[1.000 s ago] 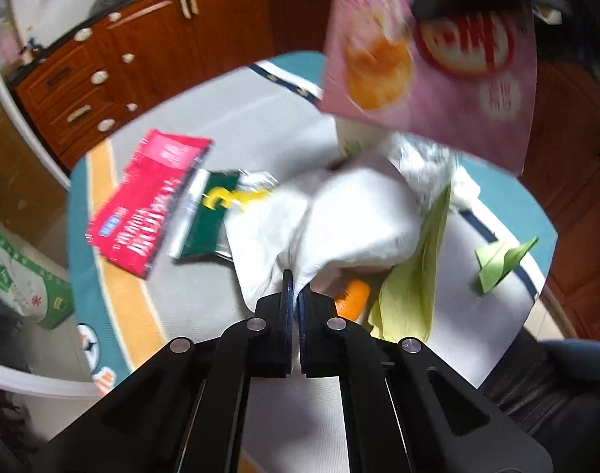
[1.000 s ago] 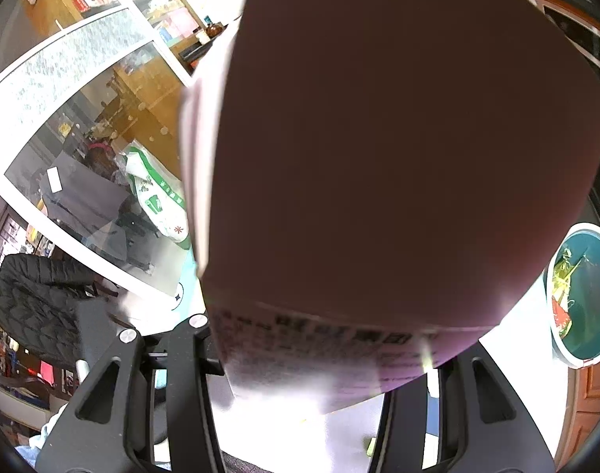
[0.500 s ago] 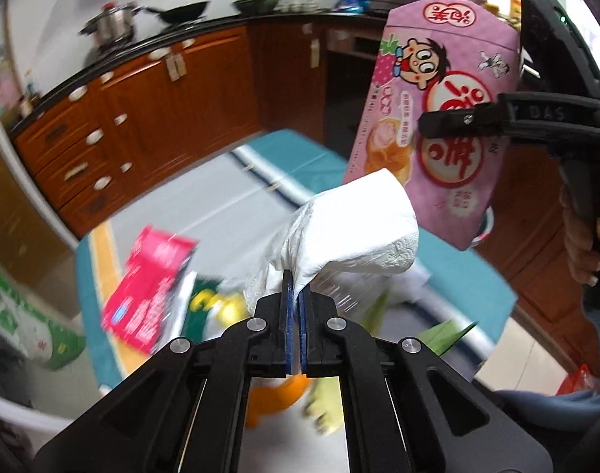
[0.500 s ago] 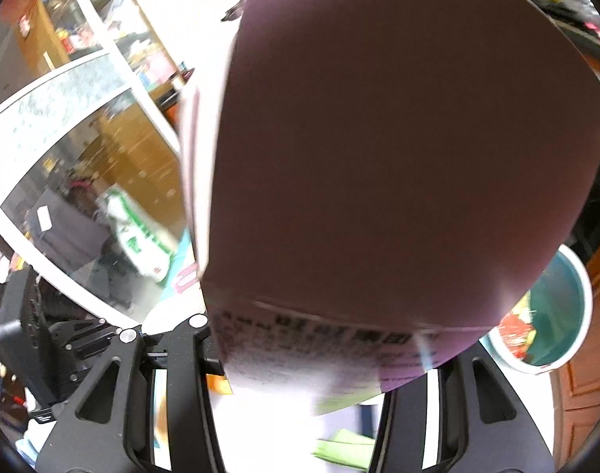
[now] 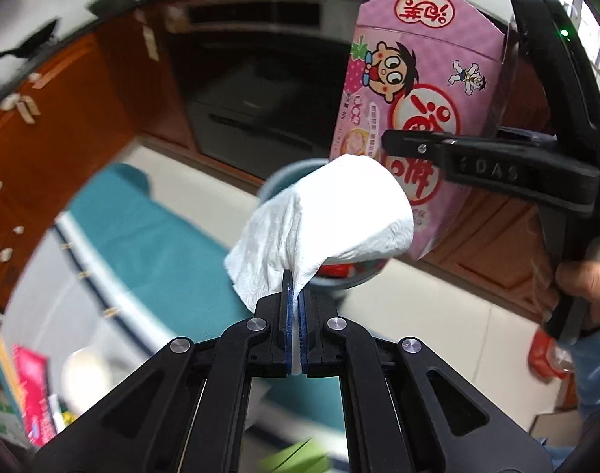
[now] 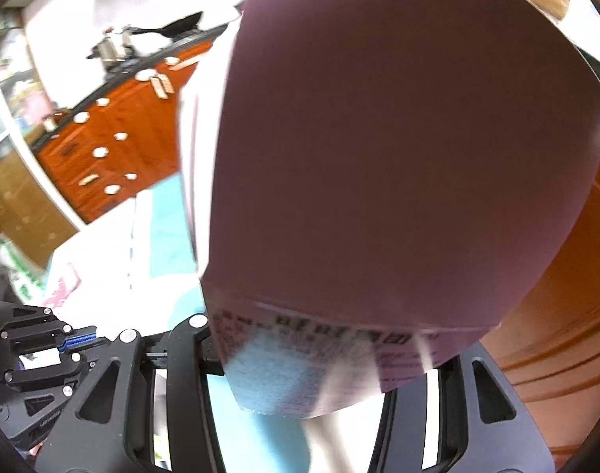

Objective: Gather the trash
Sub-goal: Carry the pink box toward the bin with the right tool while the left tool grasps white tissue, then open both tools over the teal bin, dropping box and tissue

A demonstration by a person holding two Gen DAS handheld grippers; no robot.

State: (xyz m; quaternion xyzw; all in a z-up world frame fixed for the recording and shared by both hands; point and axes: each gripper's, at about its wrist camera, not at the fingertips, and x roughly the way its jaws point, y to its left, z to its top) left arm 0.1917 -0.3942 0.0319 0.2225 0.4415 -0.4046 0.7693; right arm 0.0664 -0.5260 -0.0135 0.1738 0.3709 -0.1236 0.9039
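Closest to us in the left wrist cam: left gripper (image 5: 296, 303) clamped tight on a crumpled white paper towel (image 5: 331, 216), which sticks up from between the pads. Right behind the towel there's a round bin (image 5: 278, 181), mostly hidden, w/ smth red showing inside. Next to it on the right, right gripper (image 5: 394, 144) is pinching the pink snack box (image 5: 414, 90) across its width, jaws about halfway, box upright over the bin area. A hand (image 5: 587, 287) grips that handle. In the right cam the box (image 6: 398, 157) fills nearly everything. Farther off, teal-and-white table (image 5: 150, 236) w/ a red packet (image 5: 34, 390) at the edge, then wood cabinets (image 5: 63, 126).
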